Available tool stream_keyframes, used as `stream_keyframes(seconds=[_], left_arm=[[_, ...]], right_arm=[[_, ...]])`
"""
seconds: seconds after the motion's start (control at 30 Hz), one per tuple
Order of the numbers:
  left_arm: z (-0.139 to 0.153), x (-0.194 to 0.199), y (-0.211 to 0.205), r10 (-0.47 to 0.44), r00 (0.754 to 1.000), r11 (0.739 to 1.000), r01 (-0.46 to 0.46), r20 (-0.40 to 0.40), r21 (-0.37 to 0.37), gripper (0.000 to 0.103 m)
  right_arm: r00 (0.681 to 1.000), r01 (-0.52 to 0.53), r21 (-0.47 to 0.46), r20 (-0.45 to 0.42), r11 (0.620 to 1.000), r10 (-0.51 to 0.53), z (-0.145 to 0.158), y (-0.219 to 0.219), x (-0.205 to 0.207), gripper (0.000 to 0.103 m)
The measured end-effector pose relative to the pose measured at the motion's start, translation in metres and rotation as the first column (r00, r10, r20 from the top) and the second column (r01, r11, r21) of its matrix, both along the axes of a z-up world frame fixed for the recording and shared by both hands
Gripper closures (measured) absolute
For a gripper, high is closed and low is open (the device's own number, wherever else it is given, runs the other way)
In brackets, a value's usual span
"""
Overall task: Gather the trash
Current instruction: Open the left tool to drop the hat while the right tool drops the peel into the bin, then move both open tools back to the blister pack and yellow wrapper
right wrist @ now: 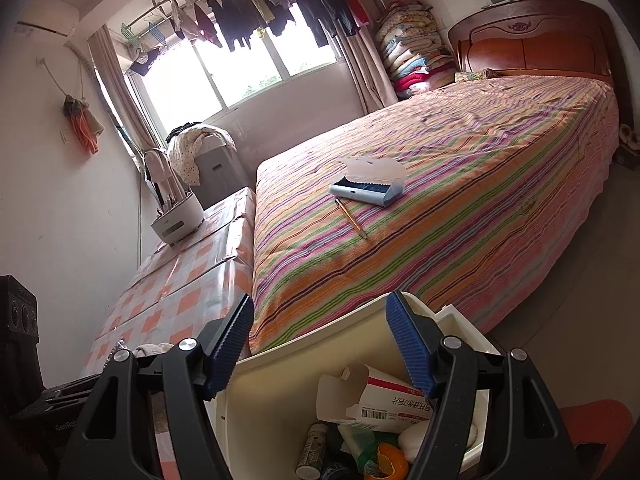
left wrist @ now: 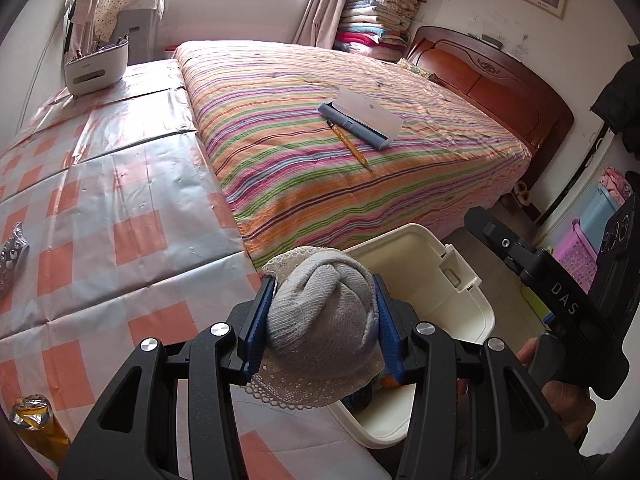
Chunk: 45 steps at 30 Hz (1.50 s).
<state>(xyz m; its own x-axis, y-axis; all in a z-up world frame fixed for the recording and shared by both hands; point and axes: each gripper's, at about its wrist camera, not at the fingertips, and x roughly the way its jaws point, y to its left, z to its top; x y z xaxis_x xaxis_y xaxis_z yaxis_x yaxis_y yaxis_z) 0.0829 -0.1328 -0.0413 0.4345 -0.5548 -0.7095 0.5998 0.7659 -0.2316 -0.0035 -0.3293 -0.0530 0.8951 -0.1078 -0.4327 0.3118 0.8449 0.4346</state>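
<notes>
My left gripper (left wrist: 322, 316) is shut on a balled grey sock with a lace cuff (left wrist: 320, 320) and holds it over the near rim of a cream plastic bin (left wrist: 460, 276). The bin stands on the floor between the checkered table (left wrist: 120, 208) and the striped bed (left wrist: 320, 128). My right gripper (right wrist: 322, 344) is open and empty, just above the same bin (right wrist: 288, 364). Inside the bin lie a white carton (right wrist: 376, 396), a small bottle (right wrist: 312, 452) and an orange piece (right wrist: 390, 460). Two crumpled foil wrappers (left wrist: 12, 256) (left wrist: 34, 420) lie on the table's left edge.
A pen (left wrist: 348, 144) and an open blue case (left wrist: 360, 118) lie on the bed. A white holder (left wrist: 96, 66) stands at the table's far end. The right gripper's body (left wrist: 560, 292) is close on the right. Coloured baskets (left wrist: 580, 248) stand by the right wall.
</notes>
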Motion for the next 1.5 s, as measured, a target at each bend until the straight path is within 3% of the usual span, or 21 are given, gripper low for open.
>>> stream_keyframes(seconds=[0.53, 0.6, 0.63, 0.67, 0.7, 0.83, 1.13, 1.5], left_arm=[[-0.014, -0.021, -0.03, -0.095, 0.995, 0.995, 0.095, -0.012, 0.043, 0.053], [-0.013, -0.022, -0.031, -0.091, 0.996, 0.995, 0.09, 0.0, 0.049, 0.044], [-0.013, -0.023, -0.031, -0.093, 0.996, 0.995, 0.092, 0.005, 0.049, 0.036], [-0.011, -0.024, -0.03, -0.091, 0.996, 0.995, 0.09, 0.015, 0.045, 0.021], [-0.009, -0.025, -0.028, -0.084, 0.996, 0.996, 0.082, 0.031, 0.036, 0.016], [-0.002, -0.025, -0.021, -0.055, 0.995, 0.998, 0.052, 0.082, 0.039, 0.014], [0.004, -0.003, 0.01, 0.054, 0.997, 0.998, -0.053, 0.047, -0.014, 0.014], [0.015, 0.004, 0.053, 0.139, 0.988, 0.99, -0.137, 0.063, -0.035, 0.014]], right_arm=[[0.999, 0.041, 0.015, 0.028, 0.999, -0.041, 0.002, -0.008, -0.007, 0.036], [0.999, 0.043, 0.014, 0.026, 0.999, -0.043, 0.002, -0.008, -0.007, 0.036], [0.999, 0.043, 0.015, 0.028, 0.999, -0.044, 0.002, -0.008, -0.007, 0.036], [0.999, 0.044, 0.015, 0.029, 0.999, -0.044, 0.002, -0.008, -0.007, 0.036], [0.999, 0.045, 0.014, 0.028, 0.999, -0.045, 0.002, -0.008, -0.008, 0.036], [0.999, 0.045, 0.015, 0.022, 0.999, -0.046, 0.0, -0.008, -0.008, 0.036], [1.0, 0.016, 0.003, 0.011, 1.0, -0.016, 0.001, 0.001, -0.003, 0.036], [0.999, -0.043, -0.008, -0.008, 0.999, 0.043, 0.0, 0.024, 0.011, 0.036]])
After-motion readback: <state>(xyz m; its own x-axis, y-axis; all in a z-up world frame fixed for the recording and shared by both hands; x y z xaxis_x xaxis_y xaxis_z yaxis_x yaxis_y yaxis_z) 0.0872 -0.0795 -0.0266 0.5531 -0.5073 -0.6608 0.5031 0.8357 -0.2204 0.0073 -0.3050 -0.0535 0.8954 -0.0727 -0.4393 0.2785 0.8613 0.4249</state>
